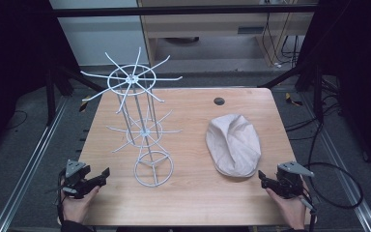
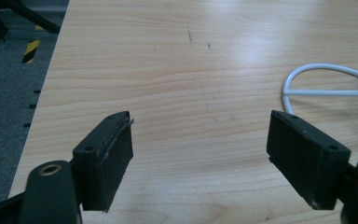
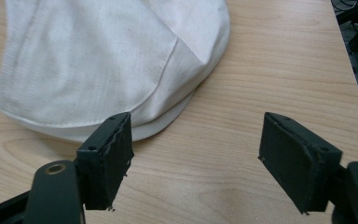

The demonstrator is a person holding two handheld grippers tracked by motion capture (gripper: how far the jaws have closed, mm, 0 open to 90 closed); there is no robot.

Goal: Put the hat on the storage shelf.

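A pale cream flat cap (image 1: 234, 144) lies on the right half of the wooden table (image 1: 193, 208); in the right gripper view the cap (image 3: 107, 60) spreads across the upper left, its brim just beyond the left jaw. My right gripper (image 1: 262, 178) rests at the table's front right, just below the cap, open with nothing between its jaws (image 3: 196, 154). A white wire rack (image 1: 142, 123) with radiating arms and a ring base stands left of centre. My left gripper (image 1: 104, 174) sits at the front left, open and empty (image 2: 200, 156), with the rack's ring base (image 2: 326, 84) off to its right.
A small dark hole (image 1: 219, 101) marks the table's far side. Metal floor rails (image 1: 34, 159) run along both sides of the table, and a black cable (image 1: 340, 186) loops on the floor at the right. A dark frame and furniture stand behind.
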